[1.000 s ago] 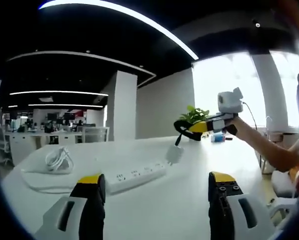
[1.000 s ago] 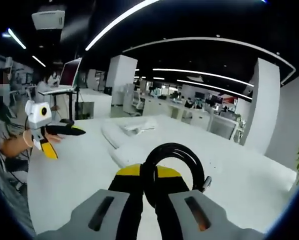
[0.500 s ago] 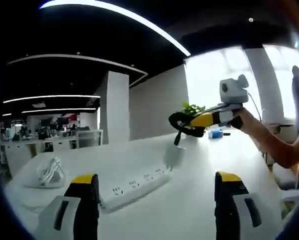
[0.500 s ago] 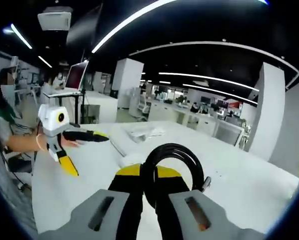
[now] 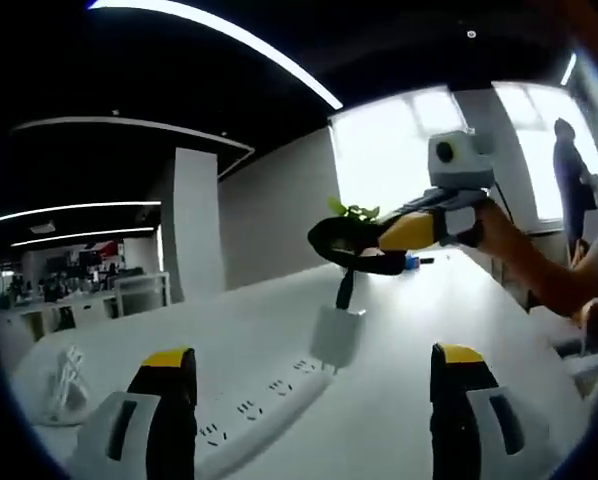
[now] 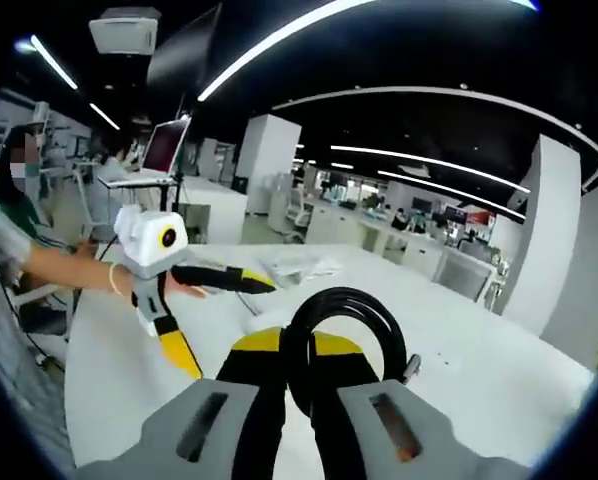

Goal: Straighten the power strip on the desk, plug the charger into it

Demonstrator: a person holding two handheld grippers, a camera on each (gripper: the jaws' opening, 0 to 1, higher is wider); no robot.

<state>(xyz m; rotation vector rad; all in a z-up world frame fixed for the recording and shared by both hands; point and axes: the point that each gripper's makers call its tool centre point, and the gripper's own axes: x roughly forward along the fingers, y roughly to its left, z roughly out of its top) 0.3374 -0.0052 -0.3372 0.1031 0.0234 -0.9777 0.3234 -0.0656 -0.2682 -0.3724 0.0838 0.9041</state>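
Left gripper view: charger [image 5: 336, 335] over power strip [image 5: 254, 425]

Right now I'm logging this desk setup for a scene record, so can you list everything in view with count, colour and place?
Power strip: one, white, flat on the desk, near the left claw.
Charger: one, white, hanging on its cable just above the strip's far end.
Cable loop: one, black, pinched in the right claw.
Coiled cable: one, white, far left on the desk.
Desk: one, white, long.
Plant: one, green, behind the right claw.
Laptop: one, on a stand, left background.
Left claw: yellow-tipped, open above the strip.
Right claw: yellow-tipped, shut on the cable.
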